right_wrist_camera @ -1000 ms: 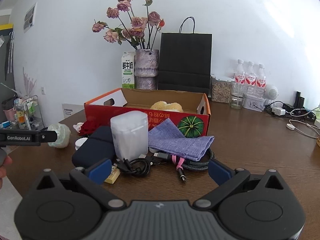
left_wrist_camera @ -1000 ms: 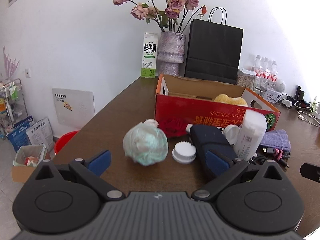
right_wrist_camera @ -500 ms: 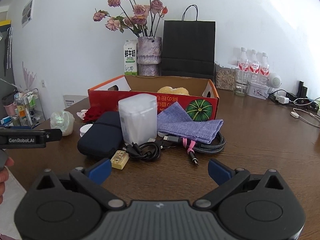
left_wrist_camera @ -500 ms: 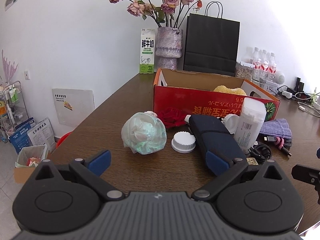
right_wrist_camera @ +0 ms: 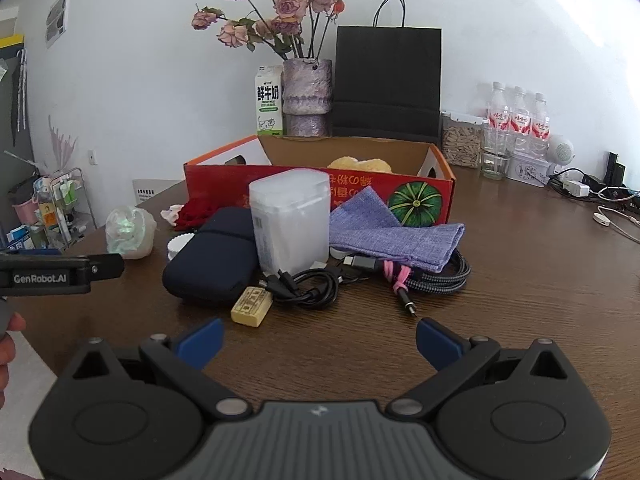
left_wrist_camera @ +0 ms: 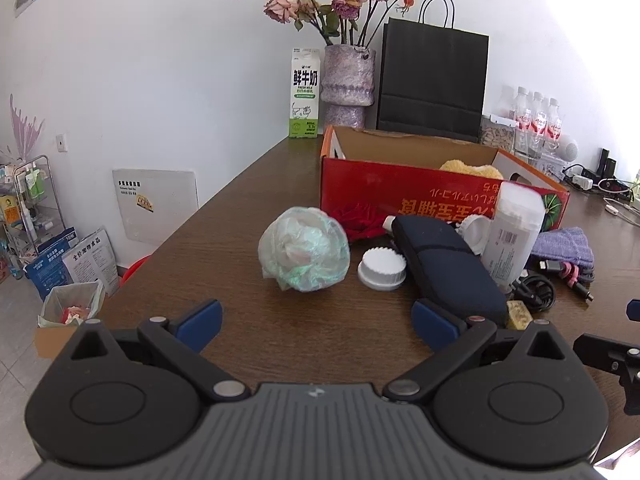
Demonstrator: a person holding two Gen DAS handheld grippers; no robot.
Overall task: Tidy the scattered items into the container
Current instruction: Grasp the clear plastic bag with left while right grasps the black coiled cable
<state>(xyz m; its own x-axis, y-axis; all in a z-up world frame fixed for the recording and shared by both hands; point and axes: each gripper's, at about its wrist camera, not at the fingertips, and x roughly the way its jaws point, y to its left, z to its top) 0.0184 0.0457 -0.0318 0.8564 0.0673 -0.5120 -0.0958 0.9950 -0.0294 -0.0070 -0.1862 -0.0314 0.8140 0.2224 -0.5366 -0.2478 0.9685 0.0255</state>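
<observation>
Red cardboard box (left_wrist_camera: 400,184) sits upper centre with clutter piled at its front wall, and I've eased both spread, empty grippers, left (left_wrist_camera: 316,320) and right (right_wrist_camera: 318,338), back from the crumpled plastic bag (left_wrist_camera: 304,254) — nothing picked yet.

Two low fisheye views look forward across a brown worktop (left_wrist_camera: 248,208) toward the back wall. The left wrist camera sits near the left edge; the right wrist camera sits further right. Both share the red box (left_wrist_camera: 400,196) (right_wrist_camera: 224,178) and the clutter before it.
</observation>
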